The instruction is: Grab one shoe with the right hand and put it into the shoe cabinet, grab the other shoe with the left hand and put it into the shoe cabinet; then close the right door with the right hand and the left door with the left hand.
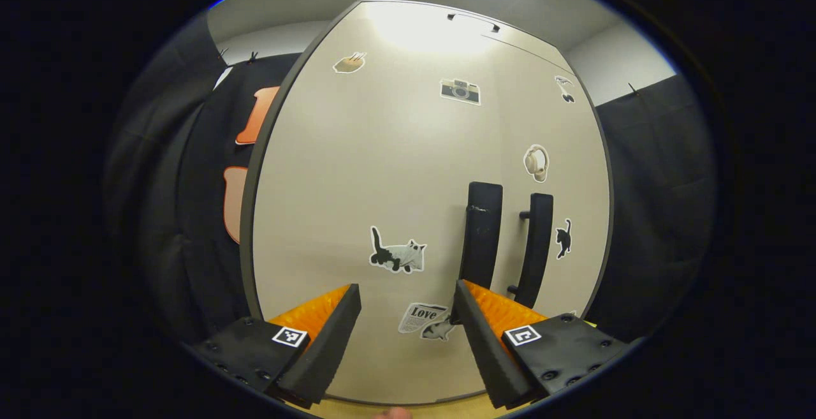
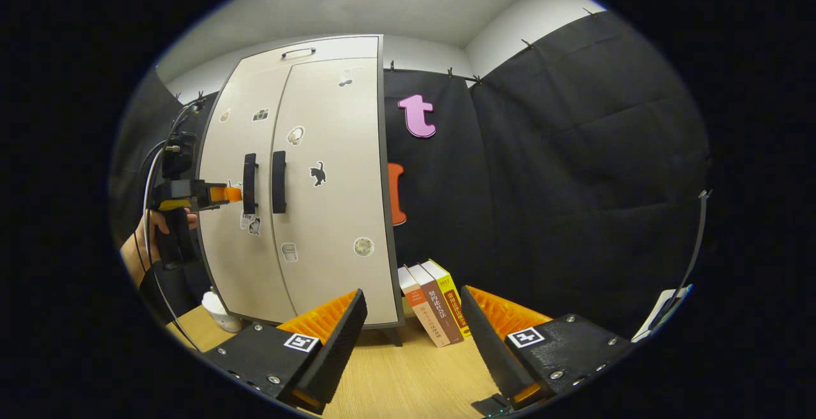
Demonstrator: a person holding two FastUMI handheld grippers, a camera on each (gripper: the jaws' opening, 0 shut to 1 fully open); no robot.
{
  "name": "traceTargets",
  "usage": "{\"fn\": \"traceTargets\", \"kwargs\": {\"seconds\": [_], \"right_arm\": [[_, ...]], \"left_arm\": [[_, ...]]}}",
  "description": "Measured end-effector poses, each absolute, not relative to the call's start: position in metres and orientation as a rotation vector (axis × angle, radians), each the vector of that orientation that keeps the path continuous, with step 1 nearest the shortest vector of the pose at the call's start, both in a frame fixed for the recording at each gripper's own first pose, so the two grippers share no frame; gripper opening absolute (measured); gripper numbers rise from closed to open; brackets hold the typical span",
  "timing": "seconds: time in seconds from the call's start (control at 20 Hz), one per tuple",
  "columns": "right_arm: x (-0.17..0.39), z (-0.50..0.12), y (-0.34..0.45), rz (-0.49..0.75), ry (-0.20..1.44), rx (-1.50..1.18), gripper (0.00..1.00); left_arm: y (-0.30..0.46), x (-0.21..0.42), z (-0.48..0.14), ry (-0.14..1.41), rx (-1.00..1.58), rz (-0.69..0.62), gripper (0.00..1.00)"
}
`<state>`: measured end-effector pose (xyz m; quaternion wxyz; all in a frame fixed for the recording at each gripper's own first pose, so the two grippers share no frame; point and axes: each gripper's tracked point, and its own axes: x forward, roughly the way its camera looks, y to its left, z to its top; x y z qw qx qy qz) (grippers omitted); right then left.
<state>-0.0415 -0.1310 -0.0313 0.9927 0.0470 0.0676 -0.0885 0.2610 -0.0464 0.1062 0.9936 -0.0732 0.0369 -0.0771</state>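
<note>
Your left gripper [image 1: 407,317], fingers spread and empty, faces the closed left door [image 1: 376,189]; your right gripper [image 2: 413,320] hangs open near the shoe cabinet [image 2: 331,215].

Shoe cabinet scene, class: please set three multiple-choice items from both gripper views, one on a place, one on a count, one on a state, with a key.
1. Where do the books stand?
A. On top of the shoe cabinet
B. On the wooden surface right of the shoe cabinet
C. Inside a hand-held gripper

2. How many black handles are on the cabinet doors?
A. One
B. Two
C. Four

3. What state are the doors in?
A. Both shut
B. Both wide open
C. One removed

Key: 1 B, they lean beside the cabinet's foot. 2 B, one bar per door at the seam. 3 A, both fronts lie flush, while the left hand-held gripper is at the left door.
</note>
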Motion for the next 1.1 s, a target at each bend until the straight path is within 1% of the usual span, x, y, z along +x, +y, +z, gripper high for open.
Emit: {"fn": "traceTargets", "kwargs": {"seconds": [0.15, 0.35, 0.5, 0.65, 0.95, 1.1], "right_arm": [[-0.04, -0.028, -0.123, -0.153, 0.13, 0.097, 0.92], [-0.032, -0.025, -0.108, -0.106, 0.121, 0.098, 0.92], [-0.027, -0.021, -0.1, -0.076, 0.106, 0.104, 0.92], [-0.025, -0.02, -0.095, -0.053, 0.1, 0.091, 0.92], [-0.023, -0.027, -0.077, -0.01, 0.11, 0.108, 0.92], [-0.026, -0.031, -0.069, 0.015, 0.115, 0.108, 0.92]], "left_arm": [[-0.029, 0.237, 0.124, 0.049, -0.141, -0.134, 0.96], [-0.006, 0.184, 0.133, 0.006, -0.095, -0.117, 0.96], [0.014, 0.143, 0.117, 0.022, -0.042, -0.067, 0.96], [0.024, 0.105, 0.099, 0.052, -0.061, -0.035, 0.96], [0.046, 0.05, 0.067, 0.074, -0.046, 0.053, 0.96], [0.051, 0.027, 0.042, 0.113, -0.055, 0.081, 0.96]]}}
